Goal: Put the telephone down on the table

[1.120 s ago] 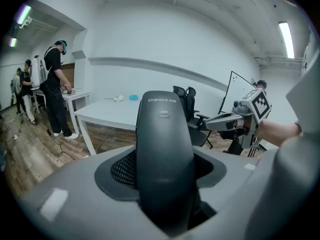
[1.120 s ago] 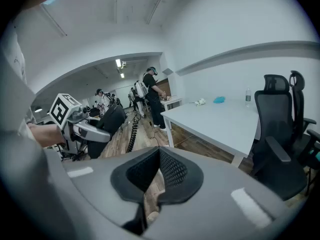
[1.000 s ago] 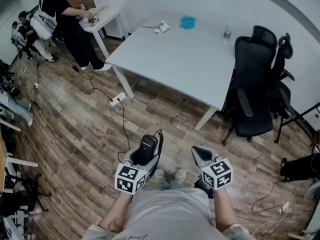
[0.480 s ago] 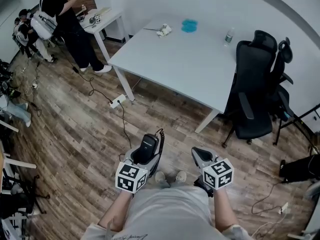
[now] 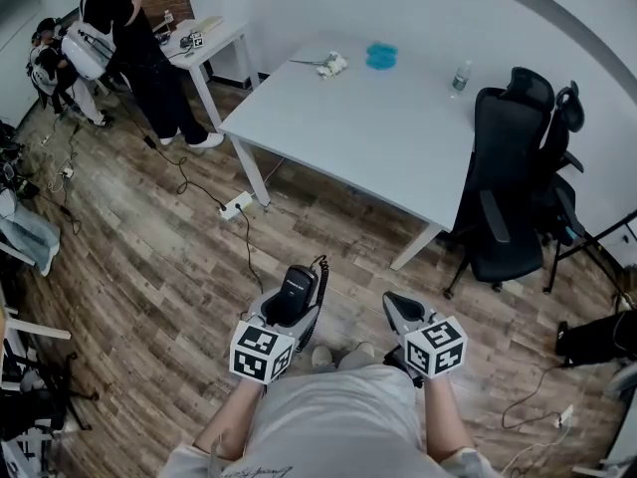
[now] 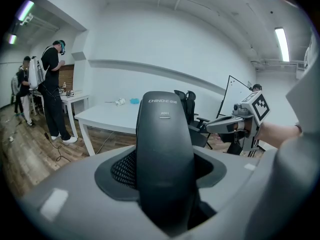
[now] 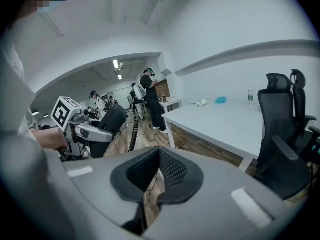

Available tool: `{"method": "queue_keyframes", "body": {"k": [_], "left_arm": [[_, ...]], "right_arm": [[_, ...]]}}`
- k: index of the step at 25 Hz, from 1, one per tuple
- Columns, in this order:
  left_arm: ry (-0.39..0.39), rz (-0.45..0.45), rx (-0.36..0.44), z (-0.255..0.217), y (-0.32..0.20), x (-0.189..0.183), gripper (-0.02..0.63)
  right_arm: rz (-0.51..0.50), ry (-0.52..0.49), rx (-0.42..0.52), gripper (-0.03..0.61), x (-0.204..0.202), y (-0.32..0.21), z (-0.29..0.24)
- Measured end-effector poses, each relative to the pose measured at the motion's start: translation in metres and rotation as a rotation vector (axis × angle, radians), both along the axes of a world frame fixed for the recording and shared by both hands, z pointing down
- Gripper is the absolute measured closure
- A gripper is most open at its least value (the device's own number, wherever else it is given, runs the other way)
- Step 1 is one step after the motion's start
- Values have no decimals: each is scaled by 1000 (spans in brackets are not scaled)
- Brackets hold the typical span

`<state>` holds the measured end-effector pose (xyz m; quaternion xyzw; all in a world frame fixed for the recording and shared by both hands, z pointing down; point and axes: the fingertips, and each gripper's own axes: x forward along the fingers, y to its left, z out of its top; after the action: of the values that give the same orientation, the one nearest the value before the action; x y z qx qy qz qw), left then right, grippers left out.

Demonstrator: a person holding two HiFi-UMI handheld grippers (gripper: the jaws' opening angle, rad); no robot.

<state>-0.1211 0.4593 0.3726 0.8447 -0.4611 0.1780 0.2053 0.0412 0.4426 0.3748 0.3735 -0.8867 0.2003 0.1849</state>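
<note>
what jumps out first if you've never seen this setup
The black telephone clamped in the left gripper fills that gripper's view. Ahead across the wood floor stands a big white table with a black office chair at its right. The right gripper is shut and empty.

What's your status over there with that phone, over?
Left gripper shut on telephone handset. Right gripper shut, empty. White table ahead, not reached. Office chair by its right corner, power strip on floor near its leg.
</note>
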Motion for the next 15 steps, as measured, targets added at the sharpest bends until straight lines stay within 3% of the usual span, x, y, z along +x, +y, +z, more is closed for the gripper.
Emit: {"method": "queue_keyframes", "body": {"k": [9,15], "left_arm": [[12,-6,1,1,-25,-9,316],[6,-20,8,4,-70,-8,316]], "right_arm": [[-18,3,-5,572,-11,-23,3],[-54,-5,4,572,-15,-70,8]]}}
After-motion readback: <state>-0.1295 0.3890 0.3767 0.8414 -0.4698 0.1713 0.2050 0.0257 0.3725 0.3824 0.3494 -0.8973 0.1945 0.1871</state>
